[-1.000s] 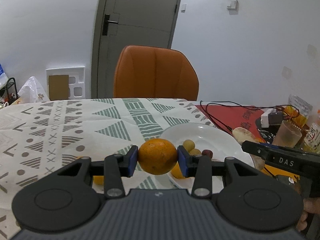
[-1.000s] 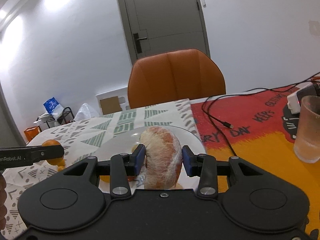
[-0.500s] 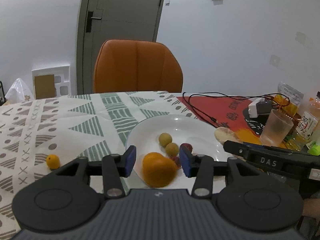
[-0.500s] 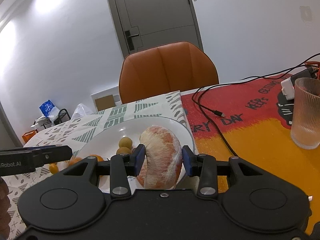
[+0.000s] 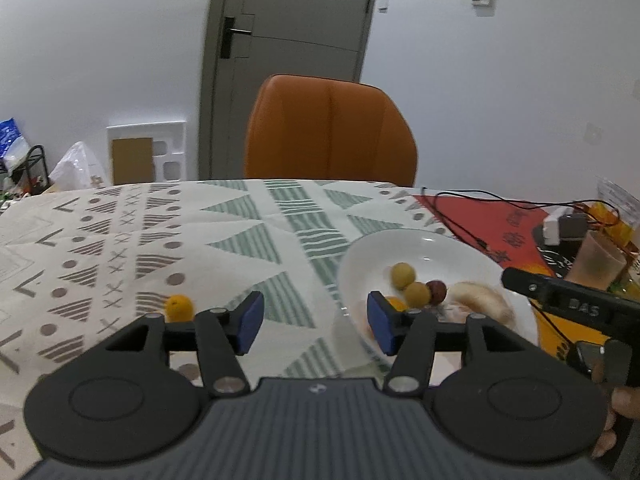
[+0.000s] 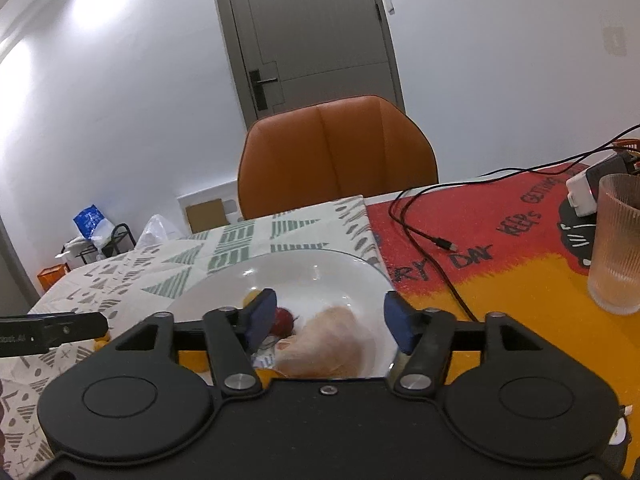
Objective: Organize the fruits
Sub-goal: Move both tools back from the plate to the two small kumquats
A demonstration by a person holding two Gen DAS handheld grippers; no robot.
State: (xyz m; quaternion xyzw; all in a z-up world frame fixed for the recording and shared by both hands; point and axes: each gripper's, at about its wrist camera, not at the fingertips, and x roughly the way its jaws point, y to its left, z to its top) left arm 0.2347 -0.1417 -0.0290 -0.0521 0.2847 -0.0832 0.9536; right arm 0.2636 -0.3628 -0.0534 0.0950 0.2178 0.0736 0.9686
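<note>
Lying on plate point(image 6: 224, 288), pomelo segment point(image 6: 332, 340) between parted fingers point(image 6: 260, 316)

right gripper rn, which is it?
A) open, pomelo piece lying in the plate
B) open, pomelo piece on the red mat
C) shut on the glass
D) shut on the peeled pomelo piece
A: the right gripper has its jaws spread wide, and the pomelo piece lies in the white plate, untouched by either pad.

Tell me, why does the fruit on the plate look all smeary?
Left wrist view: motion blur smears the peeled fruit and small round fruits on the white plate. Right wrist view: the peeled fruit is blurred too; lamp glare brightens the wall upper left; the fisheye lens bends the door.
</note>
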